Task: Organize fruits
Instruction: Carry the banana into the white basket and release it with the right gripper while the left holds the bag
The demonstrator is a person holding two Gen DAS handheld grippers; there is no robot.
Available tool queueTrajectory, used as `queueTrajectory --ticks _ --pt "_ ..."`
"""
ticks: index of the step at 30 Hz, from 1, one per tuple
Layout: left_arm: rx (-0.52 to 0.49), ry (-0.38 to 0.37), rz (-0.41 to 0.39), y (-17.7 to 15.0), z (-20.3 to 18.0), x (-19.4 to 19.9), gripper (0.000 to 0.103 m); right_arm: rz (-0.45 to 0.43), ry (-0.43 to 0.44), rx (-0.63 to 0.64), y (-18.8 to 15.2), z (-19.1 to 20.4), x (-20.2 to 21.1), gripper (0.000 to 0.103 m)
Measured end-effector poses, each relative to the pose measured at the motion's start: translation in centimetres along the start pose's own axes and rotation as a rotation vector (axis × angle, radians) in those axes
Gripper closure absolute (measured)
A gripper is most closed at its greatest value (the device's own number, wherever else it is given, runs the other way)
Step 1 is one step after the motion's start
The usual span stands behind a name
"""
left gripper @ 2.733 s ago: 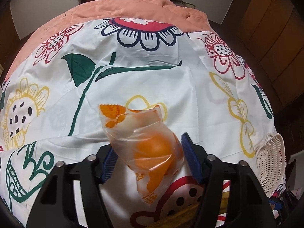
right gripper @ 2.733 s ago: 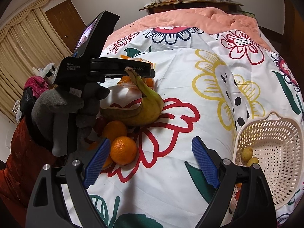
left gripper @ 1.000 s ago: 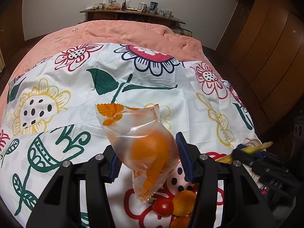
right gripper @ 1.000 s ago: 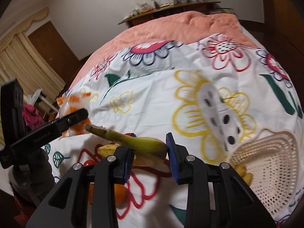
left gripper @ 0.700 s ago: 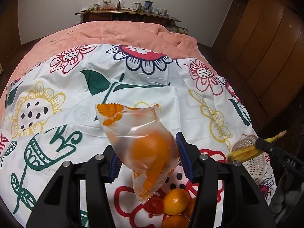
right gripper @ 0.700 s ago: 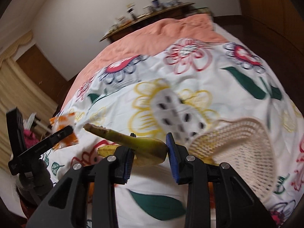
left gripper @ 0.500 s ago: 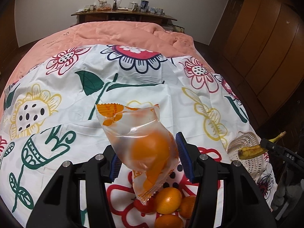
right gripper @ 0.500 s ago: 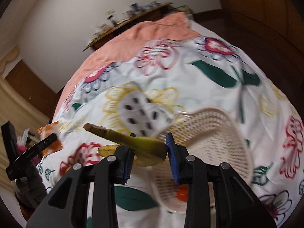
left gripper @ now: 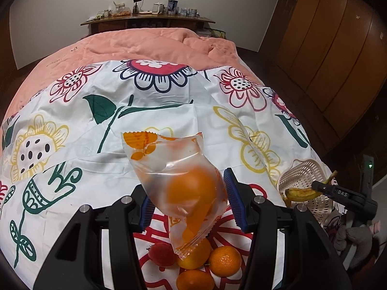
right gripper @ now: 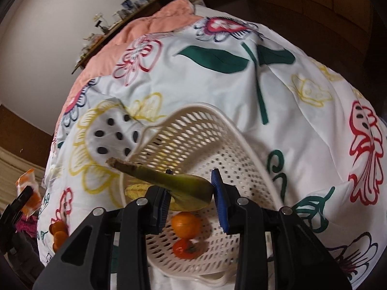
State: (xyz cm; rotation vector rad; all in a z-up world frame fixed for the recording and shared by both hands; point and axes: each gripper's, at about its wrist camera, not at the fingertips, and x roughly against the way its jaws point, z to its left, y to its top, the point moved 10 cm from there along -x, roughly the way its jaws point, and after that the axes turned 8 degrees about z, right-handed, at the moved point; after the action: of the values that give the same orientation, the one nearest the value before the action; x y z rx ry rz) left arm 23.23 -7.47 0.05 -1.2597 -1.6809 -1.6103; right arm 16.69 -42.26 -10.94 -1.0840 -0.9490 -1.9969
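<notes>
Between my left gripper's (left gripper: 189, 203) blue ribbed pads, set moderately apart, I hold a crinkly clear plastic packet with orange print (left gripper: 174, 176), a round orange fruit showing through it. Below it, loose on the cloth, lie three dimpled oranges (left gripper: 223, 261) and a smooth red tomato (left gripper: 162, 254). My right gripper (right gripper: 191, 197) has its fingers drawn narrow on a greenish-yellow banana (right gripper: 169, 180), stem pointing left, above a cream perforated plastic basket (right gripper: 193, 133). Inside the basket I can see one orange (right gripper: 186, 224), a red tomato with a green calyx (right gripper: 185, 249) and something yellow, partly hidden. The surface is a bed under a white cotton sheet printed with large outlined flowers and green leaves (left gripper: 150, 120), creased in places; beyond it lies a quilted salmon-pink cover (left gripper: 145, 48). Farther off stand a dark wooden shelf crowded with small items (left gripper: 147, 19), a pale wall and brown wooden wardrobe panels (left gripper: 338, 48).
</notes>
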Motion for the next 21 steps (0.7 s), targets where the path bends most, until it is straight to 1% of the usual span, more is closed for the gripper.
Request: queueTrajectory --ticks 5,9,12,21 --pt "-0.004 -0.011 0.015 -0.2 -0.3 -0.5 0.049 -0.006 -0.011 -0.024 0.3 -0.9 -0.2 0.07" --pt "-0.011 -0.017 0.016 -0.3 -0.7 -0.6 0.049 -0.011 -0.03 -0.04 0.7 -1.1 -0.2 0.063" --pt "-0.015 -0.018 0.016 -0.4 -0.8 -0.5 0.049 -0.033 -0.044 -0.047 1.1 -1.3 0.0 0.062" --pt "-0.03 -0.026 0.021 -0.7 -1.5 -0.5 0.049 -0.052 -0.049 -0.052 0.9 -1.3 0.5 0.061"
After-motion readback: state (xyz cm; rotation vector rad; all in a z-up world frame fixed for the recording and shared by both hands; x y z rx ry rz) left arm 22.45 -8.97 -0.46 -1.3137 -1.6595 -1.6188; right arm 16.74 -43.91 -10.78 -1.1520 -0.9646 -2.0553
